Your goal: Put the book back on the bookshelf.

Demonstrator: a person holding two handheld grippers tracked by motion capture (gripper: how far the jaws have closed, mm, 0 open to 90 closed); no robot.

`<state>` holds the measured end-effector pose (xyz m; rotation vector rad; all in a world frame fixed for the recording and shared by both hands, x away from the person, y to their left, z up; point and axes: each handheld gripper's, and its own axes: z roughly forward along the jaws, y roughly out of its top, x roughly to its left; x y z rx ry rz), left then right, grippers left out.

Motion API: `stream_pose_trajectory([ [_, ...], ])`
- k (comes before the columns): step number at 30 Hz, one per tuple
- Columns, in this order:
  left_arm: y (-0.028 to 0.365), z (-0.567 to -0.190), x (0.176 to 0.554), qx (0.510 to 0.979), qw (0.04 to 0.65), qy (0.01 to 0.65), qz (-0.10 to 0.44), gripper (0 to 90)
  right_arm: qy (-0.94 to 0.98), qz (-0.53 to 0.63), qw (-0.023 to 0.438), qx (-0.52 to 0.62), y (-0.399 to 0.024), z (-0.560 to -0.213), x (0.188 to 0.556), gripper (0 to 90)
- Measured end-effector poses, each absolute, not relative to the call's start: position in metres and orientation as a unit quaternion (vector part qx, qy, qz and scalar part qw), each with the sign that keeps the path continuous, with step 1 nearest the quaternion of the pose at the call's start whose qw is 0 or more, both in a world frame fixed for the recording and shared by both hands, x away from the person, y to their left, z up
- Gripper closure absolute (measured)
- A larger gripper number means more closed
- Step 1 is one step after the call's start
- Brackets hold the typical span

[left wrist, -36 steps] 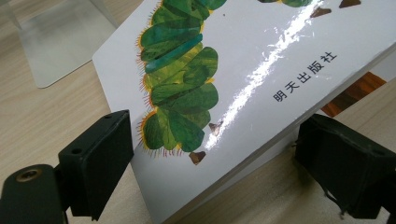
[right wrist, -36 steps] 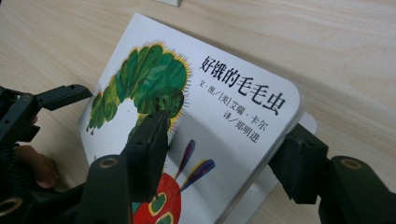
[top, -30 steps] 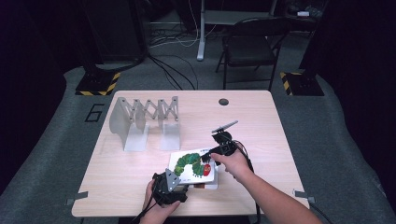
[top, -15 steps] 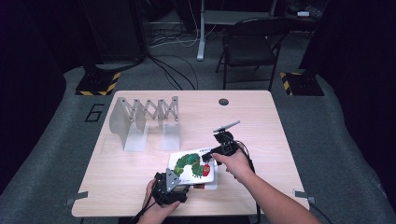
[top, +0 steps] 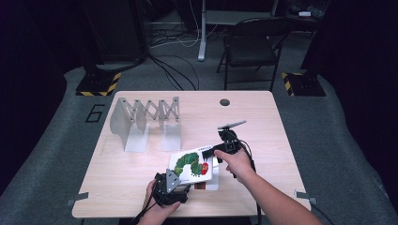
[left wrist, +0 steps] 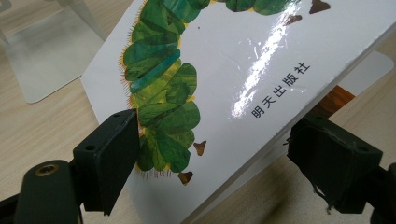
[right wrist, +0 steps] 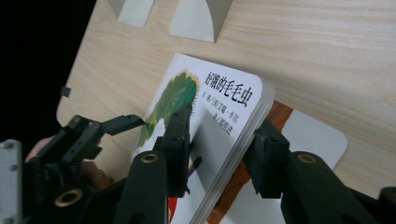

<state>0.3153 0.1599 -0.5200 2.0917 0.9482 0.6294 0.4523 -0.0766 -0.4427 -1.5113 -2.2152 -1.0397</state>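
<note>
The caterpillar board book (top: 191, 164) sits at the lower middle of the high view. It is tilted with its cover facing up and lifted at an angle, not flat, which looks like a two-handed lift to free it from what lies under it.

The worktop (top: 263, 117) carries it on the near half, within easy reach of both forearms coming in from the bottom edge. Toward the upper left of the worktop stands a grey folding book rack (top: 145, 123), well apart from the book. Its empty slots face this way, so it is probably where the book is meant to go.

A second, flatter book (right wrist: 317, 135), white with a brown patch, lies under the raised one. It shows at the right of the right gripper view, and the tilt keeps the two apart.

The left tongs (left wrist: 210, 154) are clamped on the book's near corner, one jaw on the green caterpillar and the other under the edge, which holds that end up.

The right tongs (right wrist: 219, 154) straddle the thick page edge at the opposite side. Their jaws have just been closing with the book between them, and they now appear to press on cover and underside. That would give a second hold, so the heavy pages would not sag or twist.
</note>
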Motion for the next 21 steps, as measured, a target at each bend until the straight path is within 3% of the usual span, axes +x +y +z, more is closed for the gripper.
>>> stream_pose_trajectory([
  [13, 0.168, -0.521, 0.32, 0.808, 0.373, 0.39, 0.237, 17.7, -0.746, -0.355, 0.16, -0.54, -0.072, -0.428, 0.454, 71.0],
  [21, 0.174, -0.521, 0.323, 0.807, 0.371, 0.399, 0.228, 19.9, -0.757, -0.33, 0.141, -0.546, -0.057, -0.412, 0.453, 71.1],
])
